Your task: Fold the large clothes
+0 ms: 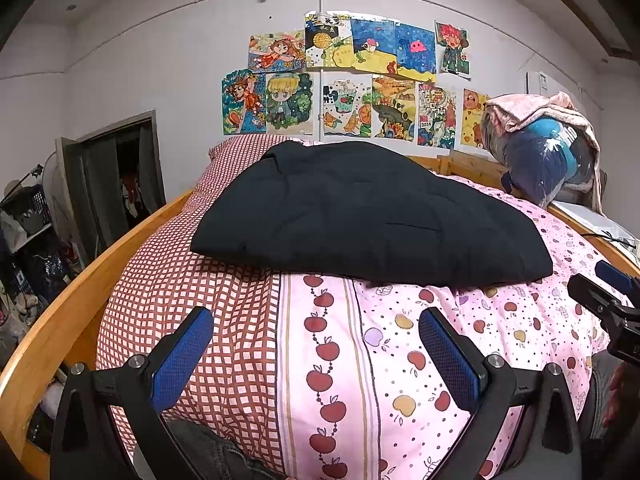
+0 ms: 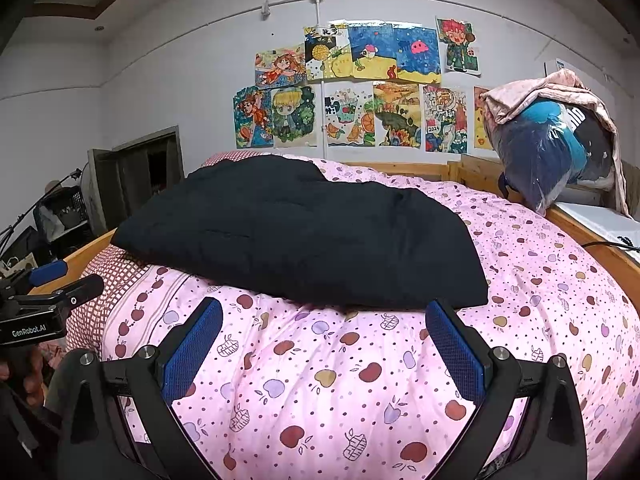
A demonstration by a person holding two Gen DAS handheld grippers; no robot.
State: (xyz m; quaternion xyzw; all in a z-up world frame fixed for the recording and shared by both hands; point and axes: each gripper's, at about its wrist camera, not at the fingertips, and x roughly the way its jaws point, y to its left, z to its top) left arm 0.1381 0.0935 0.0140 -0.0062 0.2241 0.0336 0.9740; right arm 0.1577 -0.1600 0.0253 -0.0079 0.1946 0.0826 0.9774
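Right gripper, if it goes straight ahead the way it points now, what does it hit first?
Probably the black garment. The open right gripper sits over the pink quilt, aimed at the garment's near edge; depth is uncertain.

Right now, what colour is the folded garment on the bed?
Black, plain with no print. The garment lies on the pink apple-print cover; clearest in the left wrist view.

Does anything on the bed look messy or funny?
Not much. The black padded garment lies folded on the pink apple-print quilt, though its far end bulges unevenly. Behind it, a plastic-wrapped blue bundle perches on the wooden bed rail, leaning, with a pink cloth draped over it.
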